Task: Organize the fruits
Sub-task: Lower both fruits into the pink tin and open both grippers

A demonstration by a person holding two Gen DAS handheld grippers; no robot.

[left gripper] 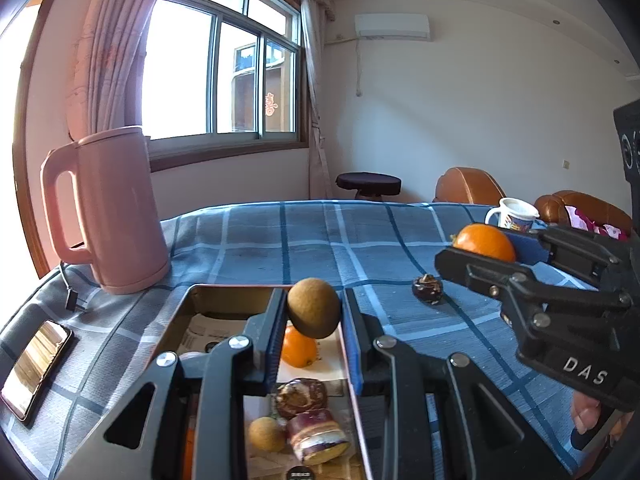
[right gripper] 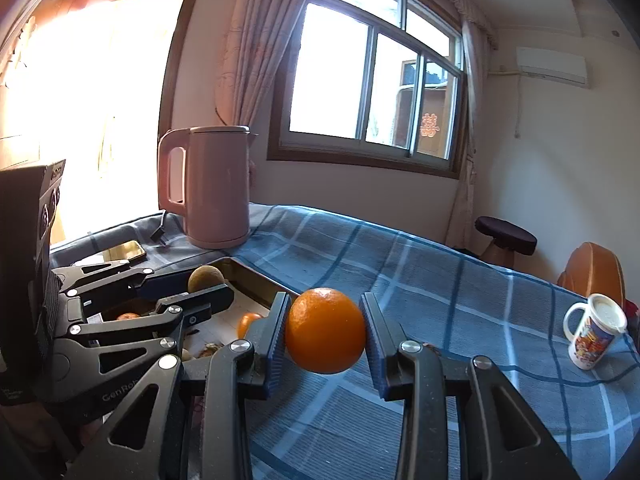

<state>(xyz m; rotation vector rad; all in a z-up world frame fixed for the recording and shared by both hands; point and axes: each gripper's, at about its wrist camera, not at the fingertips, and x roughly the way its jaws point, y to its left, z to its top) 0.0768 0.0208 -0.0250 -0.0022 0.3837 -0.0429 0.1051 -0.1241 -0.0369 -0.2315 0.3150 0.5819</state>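
My left gripper [left gripper: 314, 312] is shut on a brown kiwi [left gripper: 314, 307], held above an open rectangular box [left gripper: 232, 294] on the blue checked cloth. Inside the box lie an orange [left gripper: 298, 349], a small brown fruit [left gripper: 267, 434] and dark mangosteen-like fruits [left gripper: 300, 398]. My right gripper [right gripper: 325, 334] is shut on an orange [right gripper: 326, 330], held over the cloth just right of the box [right gripper: 260, 286]. In the left wrist view that right gripper [left gripper: 486, 246] shows at the right with its orange [left gripper: 484, 243]. A dark mangosteen [left gripper: 428, 289] lies loose on the cloth between them.
A pink kettle [left gripper: 116, 208] stands at the back left of the table, with a phone [left gripper: 36, 368] lying left of the box. A printed mug [right gripper: 594, 330] stands at the far right edge. A stool [left gripper: 368, 184] and brown chairs [left gripper: 468, 186] are beyond the table.
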